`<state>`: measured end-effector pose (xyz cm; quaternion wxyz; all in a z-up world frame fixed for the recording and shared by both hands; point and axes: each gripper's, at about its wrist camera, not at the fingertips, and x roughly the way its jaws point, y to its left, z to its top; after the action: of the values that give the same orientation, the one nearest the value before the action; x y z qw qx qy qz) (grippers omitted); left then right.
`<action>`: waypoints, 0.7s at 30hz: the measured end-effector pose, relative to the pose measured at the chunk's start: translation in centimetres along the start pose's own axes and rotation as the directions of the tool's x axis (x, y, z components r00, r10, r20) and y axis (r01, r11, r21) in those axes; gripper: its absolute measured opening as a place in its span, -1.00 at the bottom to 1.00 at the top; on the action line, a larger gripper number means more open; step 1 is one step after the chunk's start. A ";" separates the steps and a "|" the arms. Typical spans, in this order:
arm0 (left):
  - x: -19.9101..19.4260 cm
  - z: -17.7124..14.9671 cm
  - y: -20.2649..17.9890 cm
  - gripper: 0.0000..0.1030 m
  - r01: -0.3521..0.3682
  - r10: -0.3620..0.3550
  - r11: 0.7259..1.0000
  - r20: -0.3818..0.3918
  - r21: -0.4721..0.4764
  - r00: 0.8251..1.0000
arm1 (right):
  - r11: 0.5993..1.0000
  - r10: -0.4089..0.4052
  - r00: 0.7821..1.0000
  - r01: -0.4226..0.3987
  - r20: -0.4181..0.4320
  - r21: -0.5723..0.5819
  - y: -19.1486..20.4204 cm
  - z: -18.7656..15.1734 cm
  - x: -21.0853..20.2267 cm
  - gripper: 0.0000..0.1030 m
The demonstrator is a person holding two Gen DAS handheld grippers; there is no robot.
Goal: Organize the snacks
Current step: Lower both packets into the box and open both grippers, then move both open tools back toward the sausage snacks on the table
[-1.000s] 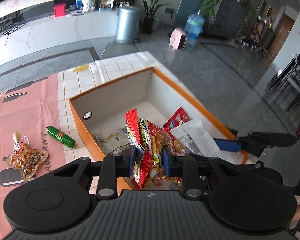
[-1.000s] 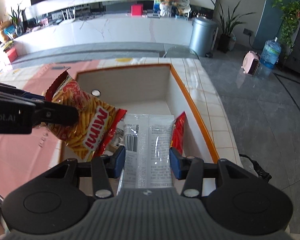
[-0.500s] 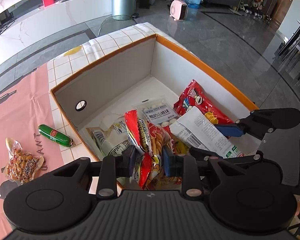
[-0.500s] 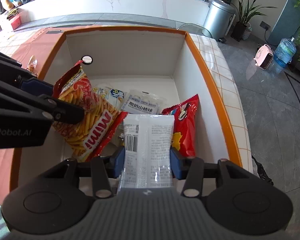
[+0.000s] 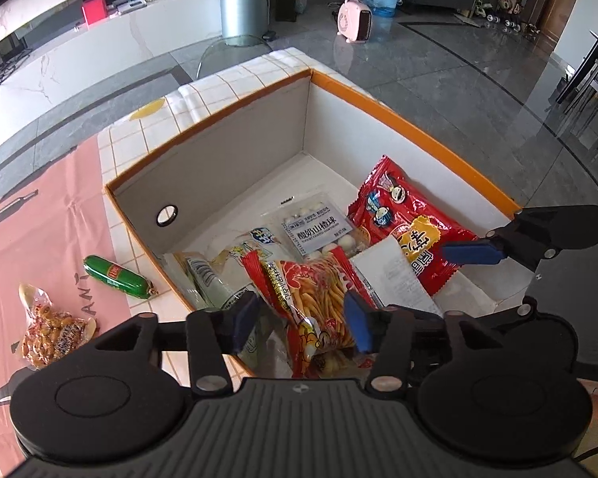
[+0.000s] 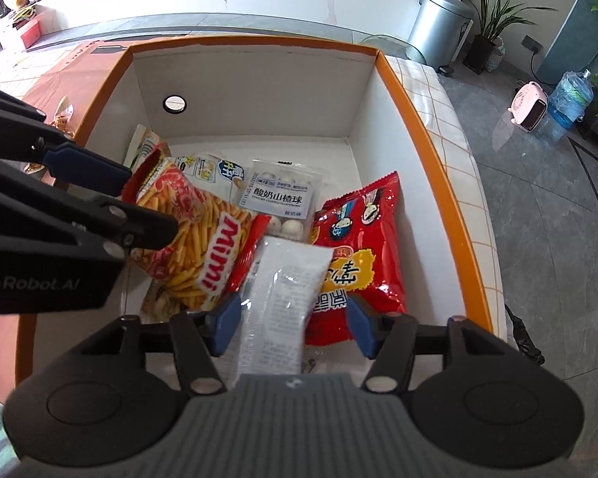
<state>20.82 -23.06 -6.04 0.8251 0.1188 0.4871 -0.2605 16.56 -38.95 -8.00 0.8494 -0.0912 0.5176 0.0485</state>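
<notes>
Your left gripper (image 5: 301, 320) and right gripper (image 6: 293, 324) both stand with fingers spread, the Mimi bag (image 6: 203, 247) and white packet (image 6: 283, 298) seemingly loose between them inside the orange-rimmed box (image 6: 438, 183).

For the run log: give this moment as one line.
left gripper open, Mimi snack bag between fingers | right gripper open, white packet released | both over orange box
</notes>
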 end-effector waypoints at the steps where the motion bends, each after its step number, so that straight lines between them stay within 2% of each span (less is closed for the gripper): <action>1: -0.4 -0.1 0.0 0.25 0.004 -0.004 1.000 0.010 0.000 1.000 | 1.000 -0.002 1.000 0.002 0.000 0.002 0.0 0.0 -0.2 0.23; 9: -4.2 -0.4 0.4 0.31 0.016 -0.015 1.000 0.094 -0.013 0.995 | 0.999 -0.039 0.999 0.039 0.032 -0.001 0.9 0.3 -3.0 0.33; 11: -5.4 -0.6 0.6 0.31 0.013 -0.011 1.000 0.114 -0.019 0.993 | 0.999 -0.053 0.998 0.053 0.046 -0.005 1.3 0.4 -4.0 0.46; 17: -9.1 -1.6 1.8 0.31 -0.004 0.010 0.999 0.189 -0.033 0.982 | 0.997 -0.074 0.992 0.075 0.106 -0.011 2.8 0.9 -7.2 0.47; 21: -11.8 -2.7 3.0 0.32 -0.036 0.048 0.998 0.244 -0.051 0.969 | 0.998 -0.068 0.984 0.067 0.167 0.011 4.4 1.2 -9.6 0.47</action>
<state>15.84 -15.67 2.64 0.8867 0.0769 0.3849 -0.2442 12.47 -34.30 0.61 0.8913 -0.1022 0.4411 0.0260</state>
